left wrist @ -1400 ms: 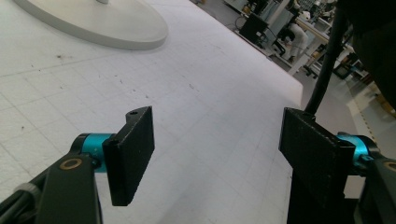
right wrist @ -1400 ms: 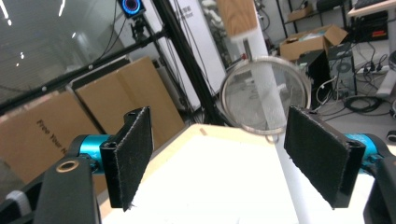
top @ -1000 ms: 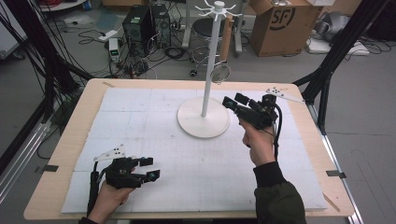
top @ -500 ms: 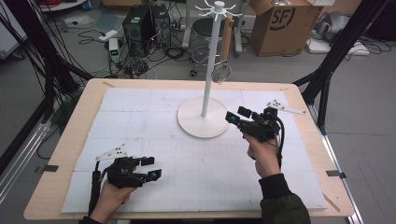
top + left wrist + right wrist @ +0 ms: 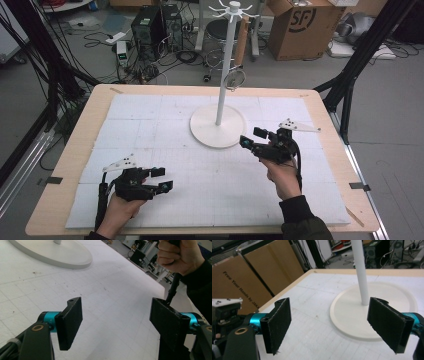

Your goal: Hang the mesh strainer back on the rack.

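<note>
1. High view: a person holds the left tongs low over the white mat at the table's near-left, jaws apart and empty. The right tongs, also parted and empty, hover just beside the white stand's round base.
2. Left gripper view: the left tongs gape over the mat; the person's right hand grips its handle at upper right.
3. Right gripper view: the right tongs spread wide, the stand's pole rising between them.
</note>
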A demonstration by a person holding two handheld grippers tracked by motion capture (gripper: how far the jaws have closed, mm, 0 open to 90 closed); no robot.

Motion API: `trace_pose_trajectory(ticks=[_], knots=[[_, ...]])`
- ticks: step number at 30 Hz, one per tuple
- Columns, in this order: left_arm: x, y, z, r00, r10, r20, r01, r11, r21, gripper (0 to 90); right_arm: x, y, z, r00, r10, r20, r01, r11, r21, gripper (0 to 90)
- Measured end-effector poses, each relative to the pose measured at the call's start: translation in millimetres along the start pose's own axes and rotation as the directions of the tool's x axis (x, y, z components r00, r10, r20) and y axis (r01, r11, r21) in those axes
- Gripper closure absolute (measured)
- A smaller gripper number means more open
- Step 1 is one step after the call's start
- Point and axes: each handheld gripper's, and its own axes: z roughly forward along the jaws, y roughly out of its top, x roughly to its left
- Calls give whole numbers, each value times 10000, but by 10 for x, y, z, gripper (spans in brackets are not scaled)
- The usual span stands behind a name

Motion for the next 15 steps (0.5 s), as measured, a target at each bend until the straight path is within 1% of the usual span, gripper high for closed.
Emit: trace_pose_trajectory(ticks=[5,9,10,11,12,15], knots=[[5,0,3,10000,-3,-33,3,10000,-7,270,-26,-114,-43,10000,17,84,-19,9997,231,187],[6,-5,13,10000,3,-41,-3,10000,20,270,-48,-219,-115,10000,89,41,-90,9997,245,189],[5,-4,16,10000,17,-52,-17,10000,42,270,-54,-253,-131,9999,169,21,-169,9995,251,189],[6,-4,18,10000,34,-46,-34,10000,49,270,-60,-280,-145,9998,166,75,-168,9993,334,189],[6,-5,19,10000,34,-50,-34,10000,50,270,-67,-309,-158,9999,146,62,-148,9994,305,190],[8,-6,17,10000,54,-64,-53,10000,74,270,-97,-390,-193,9995,271,144,-276,9990,365,190]])
